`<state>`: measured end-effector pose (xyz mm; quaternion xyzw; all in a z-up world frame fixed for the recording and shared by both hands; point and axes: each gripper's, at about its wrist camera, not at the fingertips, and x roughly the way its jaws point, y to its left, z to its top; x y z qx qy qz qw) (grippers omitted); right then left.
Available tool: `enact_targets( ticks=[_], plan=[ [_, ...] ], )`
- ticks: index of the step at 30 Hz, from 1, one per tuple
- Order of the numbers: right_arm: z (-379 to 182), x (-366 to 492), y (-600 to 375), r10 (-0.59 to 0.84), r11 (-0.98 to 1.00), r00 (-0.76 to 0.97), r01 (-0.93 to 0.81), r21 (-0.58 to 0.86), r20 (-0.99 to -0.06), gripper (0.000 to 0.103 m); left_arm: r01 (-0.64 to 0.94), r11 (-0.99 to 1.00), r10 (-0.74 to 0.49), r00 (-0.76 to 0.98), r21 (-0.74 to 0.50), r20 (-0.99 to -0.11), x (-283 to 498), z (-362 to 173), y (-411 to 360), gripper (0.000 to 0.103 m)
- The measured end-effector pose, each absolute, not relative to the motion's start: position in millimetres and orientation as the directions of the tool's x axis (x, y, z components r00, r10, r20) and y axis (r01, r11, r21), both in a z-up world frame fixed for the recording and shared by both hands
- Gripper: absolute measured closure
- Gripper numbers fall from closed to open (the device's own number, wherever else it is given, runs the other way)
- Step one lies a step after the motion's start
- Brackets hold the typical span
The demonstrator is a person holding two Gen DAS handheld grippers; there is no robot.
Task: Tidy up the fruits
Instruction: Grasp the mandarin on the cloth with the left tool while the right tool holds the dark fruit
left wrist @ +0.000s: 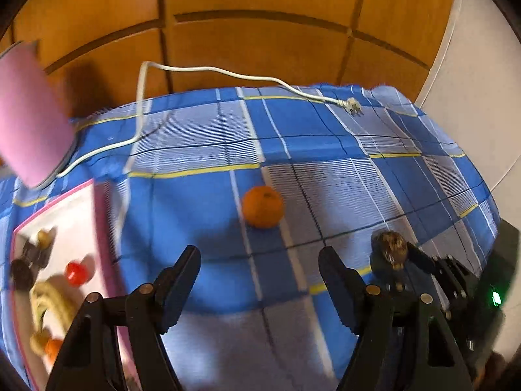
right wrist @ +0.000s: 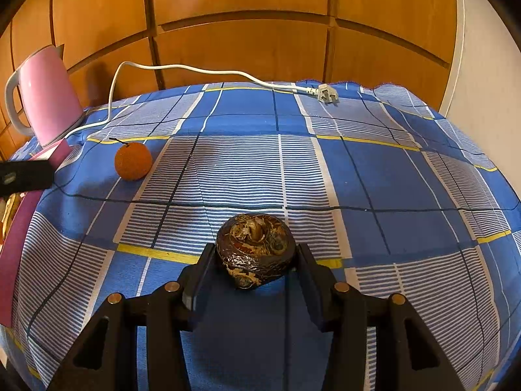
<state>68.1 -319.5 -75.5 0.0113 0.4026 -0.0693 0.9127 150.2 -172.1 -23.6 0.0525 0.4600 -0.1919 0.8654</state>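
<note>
Brown fruit (right wrist: pixel 255 249) sits clamped between the right hand-held gripper (right wrist: pixel 255 260) fingers.

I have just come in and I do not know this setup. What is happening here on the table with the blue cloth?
A person holds two grippers and is sorting fruit. The right gripper is closed on a dark brown fruit, low over the blue checked cloth. The left gripper is open and empty, with an orange lying just ahead of it. A pink-rimmed tray to the left already holds several fruits. A pink kettle stands behind it.
</note>
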Motion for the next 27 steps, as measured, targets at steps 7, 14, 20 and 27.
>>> enact_targets(
  ticks=[7,14,20,27],
  plan=[
    [-75.4,68.7,-318.1,-0.122,0.99,0.666,0.135,-0.042,-0.736,0.054,0.386,0.922,-0.233,0.504,-0.025,-0.831,175.7,-44.5,-199.3,0.023],
    [-75.5,68.5,-317.3,-0.125,0.99,0.666,0.136,-0.045,-0.736,0.053,0.388,0.922,-0.208,0.505,0.005,-0.838,190.7,-63.2,-208.6,0.021],
    [-75.9,68.7,-317.6,-0.124,0.99,0.666,0.136,-0.044,-0.736,0.053,0.404,0.914,-0.196,0.492,0.023,-0.848,195.3,-78.9,-217.6,0.026],
    [-76.4,69.2,-316.5,-0.129,0.989,0.664,0.136,-0.051,-0.737,0.053,0.456,0.89,-0.248,0.533,0.028,-0.809,187.4,-80.0,-221.3,0.059]
  ],
)
